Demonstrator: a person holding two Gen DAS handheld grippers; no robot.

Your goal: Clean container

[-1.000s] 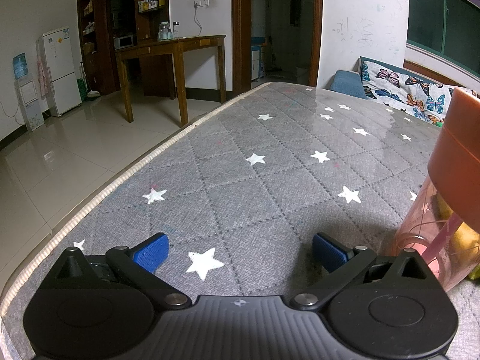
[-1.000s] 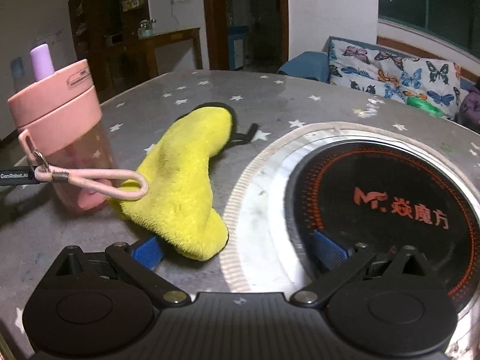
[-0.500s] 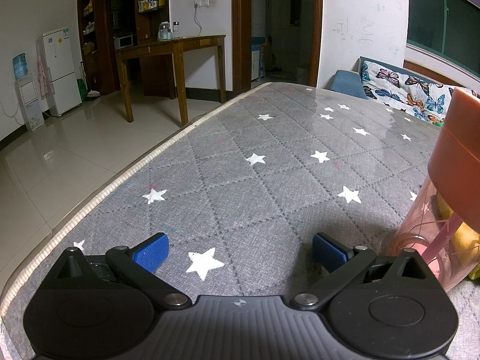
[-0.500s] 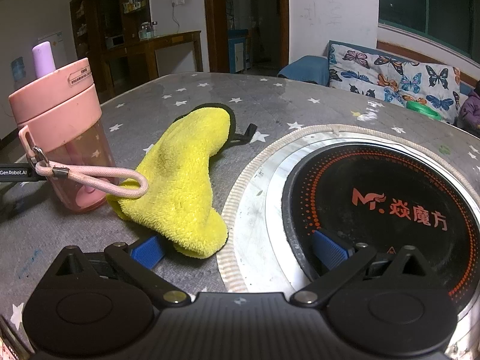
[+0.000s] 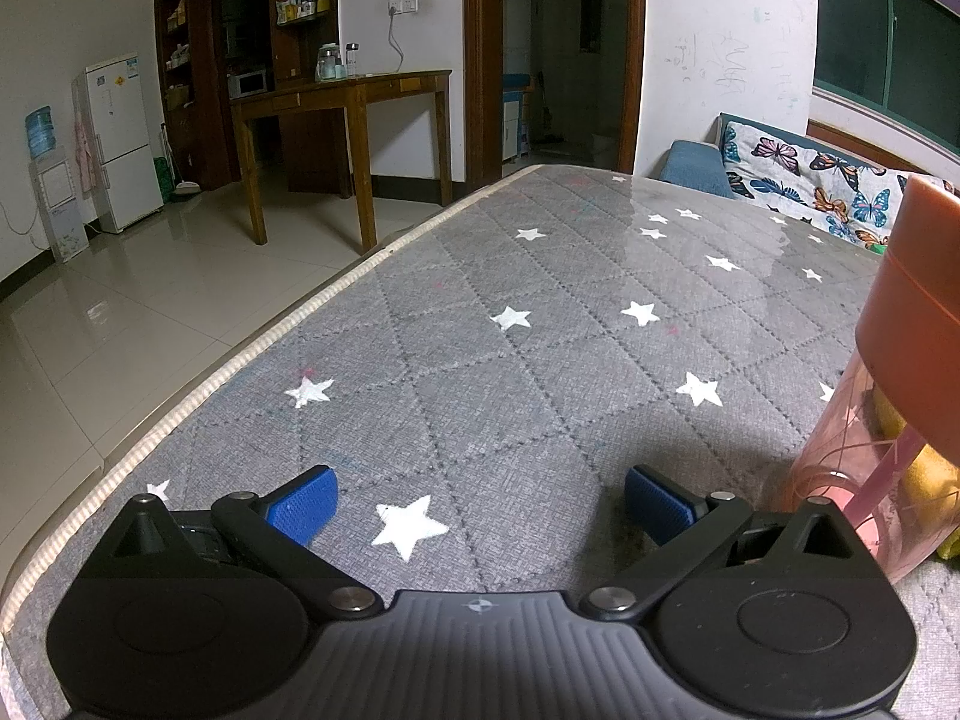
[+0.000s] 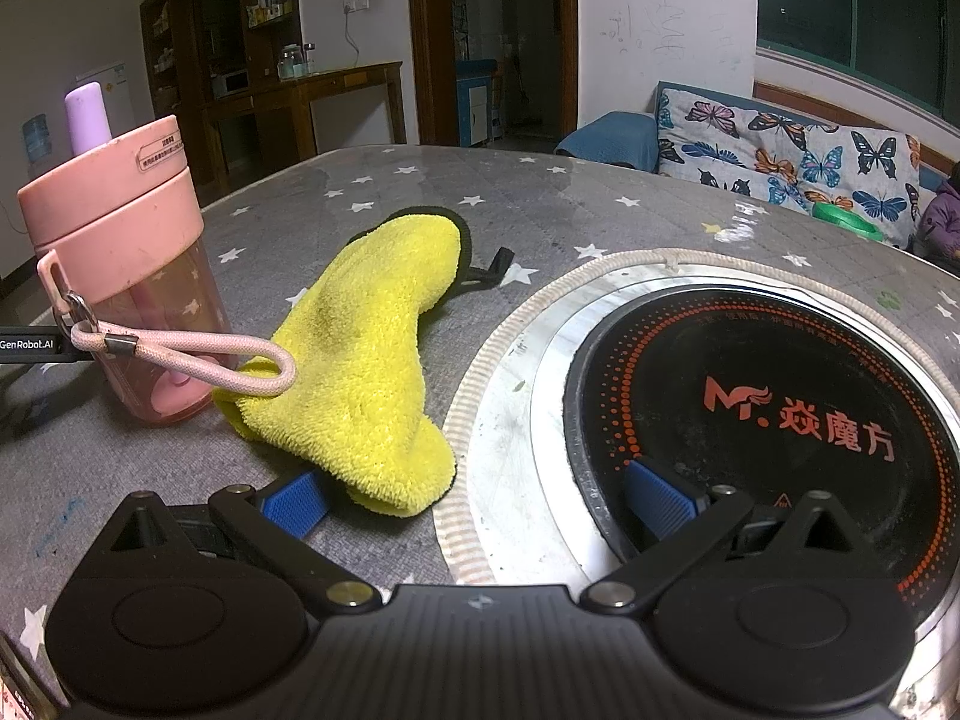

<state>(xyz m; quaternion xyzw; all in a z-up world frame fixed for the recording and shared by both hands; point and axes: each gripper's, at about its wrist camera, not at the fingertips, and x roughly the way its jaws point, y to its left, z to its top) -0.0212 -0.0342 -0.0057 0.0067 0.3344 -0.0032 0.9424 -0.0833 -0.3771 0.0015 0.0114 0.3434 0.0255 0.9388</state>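
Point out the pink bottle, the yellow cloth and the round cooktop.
pink bottle (image 6: pixel 114 222): right wrist view, on its lid.
yellow cloth (image 6: pixel 360 354): right wrist view, mid-fabric.
round cooktop (image 6: pixel 750 372): right wrist view, on the black glass.

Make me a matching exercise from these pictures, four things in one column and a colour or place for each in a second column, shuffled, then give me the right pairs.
Column one:
1. bottle
2. cloth
3. induction cooker
4. right gripper

Column two:
A. yellow, lying between the bottle and the cooker
B. black round top with orange lettering
C. open, at the near end of the cloth
D. pink, upright, with a cord loop

Pairs: 1-D, 2-A, 3-B, 4-C
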